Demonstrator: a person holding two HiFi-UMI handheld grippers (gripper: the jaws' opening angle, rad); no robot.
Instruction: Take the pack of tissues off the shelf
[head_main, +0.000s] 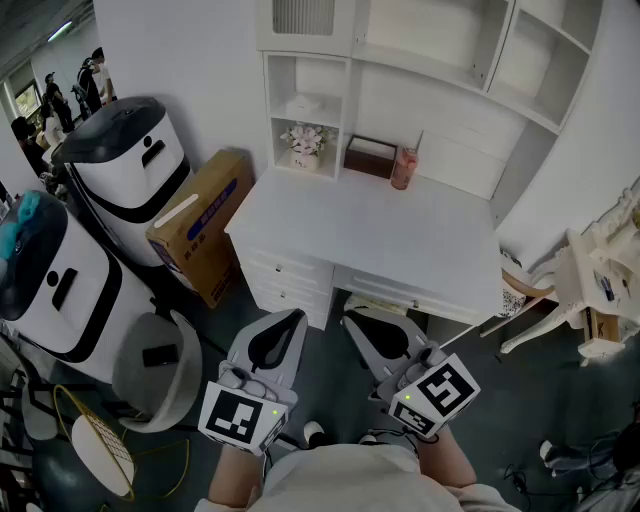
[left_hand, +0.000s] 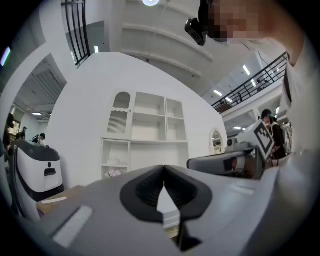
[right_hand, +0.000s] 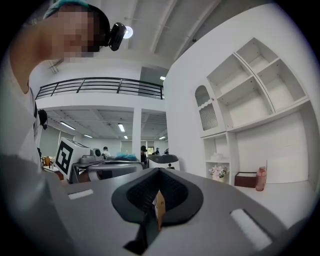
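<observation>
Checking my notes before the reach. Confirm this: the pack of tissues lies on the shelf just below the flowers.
Not below: the pack of tissues lies on the shelf just above the flowers, as the head view shows.

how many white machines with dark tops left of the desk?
2 machines: one beside the cardboard box, one nearer, at the left edge. More may sit off-frame.

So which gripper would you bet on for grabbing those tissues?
Probably the left gripper: the pack of tissues sits in the cubby at the desk's left end, nearly straight ahead of it. The right gripper would cross over.
</observation>
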